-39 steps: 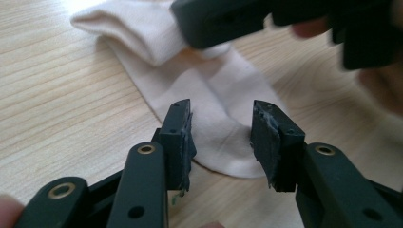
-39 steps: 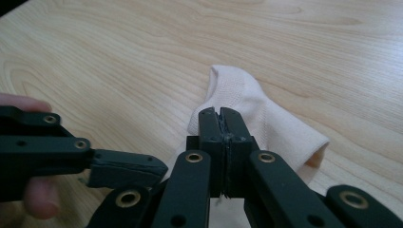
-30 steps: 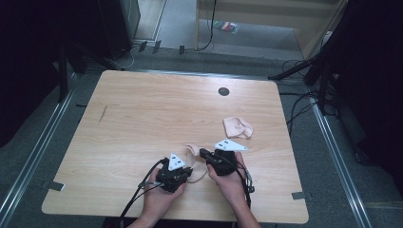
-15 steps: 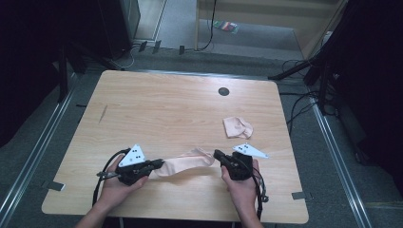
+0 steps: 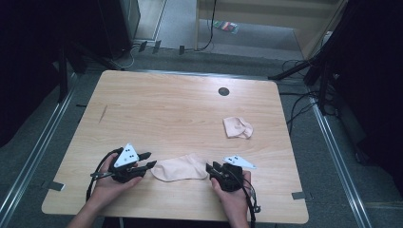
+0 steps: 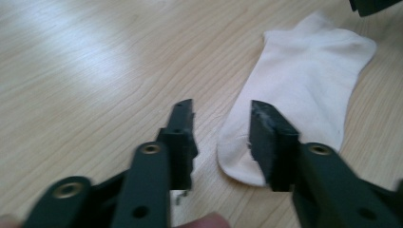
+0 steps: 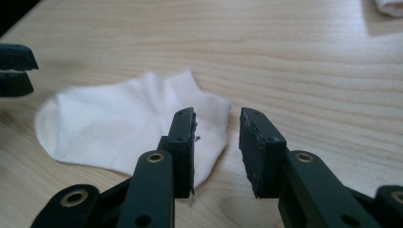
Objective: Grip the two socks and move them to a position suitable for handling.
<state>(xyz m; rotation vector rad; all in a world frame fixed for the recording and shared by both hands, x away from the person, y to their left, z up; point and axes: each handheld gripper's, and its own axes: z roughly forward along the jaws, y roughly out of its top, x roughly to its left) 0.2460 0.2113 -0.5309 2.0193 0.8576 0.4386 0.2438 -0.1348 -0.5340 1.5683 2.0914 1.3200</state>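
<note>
A pale sock (image 5: 180, 168) lies flat on the wooden table (image 5: 166, 109) near its front edge, between my two grippers. My left gripper (image 5: 147, 161) stands open at the sock's toe end (image 6: 242, 161), and its jaws have just been opening. The toe lies on the table below the gap, and the pads (image 6: 266, 137) do not press it. My right gripper (image 5: 211, 168) is open at the cuff end (image 7: 204, 118), its jaws also just opened, with nothing gripped. In the right gripper view (image 7: 216, 123) the sock (image 7: 119, 128) spreads to the left. The left gripper view (image 6: 223, 118) looks along the sock (image 6: 304, 80).
A second sock (image 5: 237, 127), bunched up, lies farther back on the right, and its edge (image 7: 389, 5) appears in the right gripper view. A round cable hole (image 5: 224, 91) sits near the table's far edge. Cables and dark stands surround the table on the floor.
Both grippers drew apart from the centre and stretched the sock out between them. They have since let go, and the sock now lies flat with both sets of jaws open.
</note>
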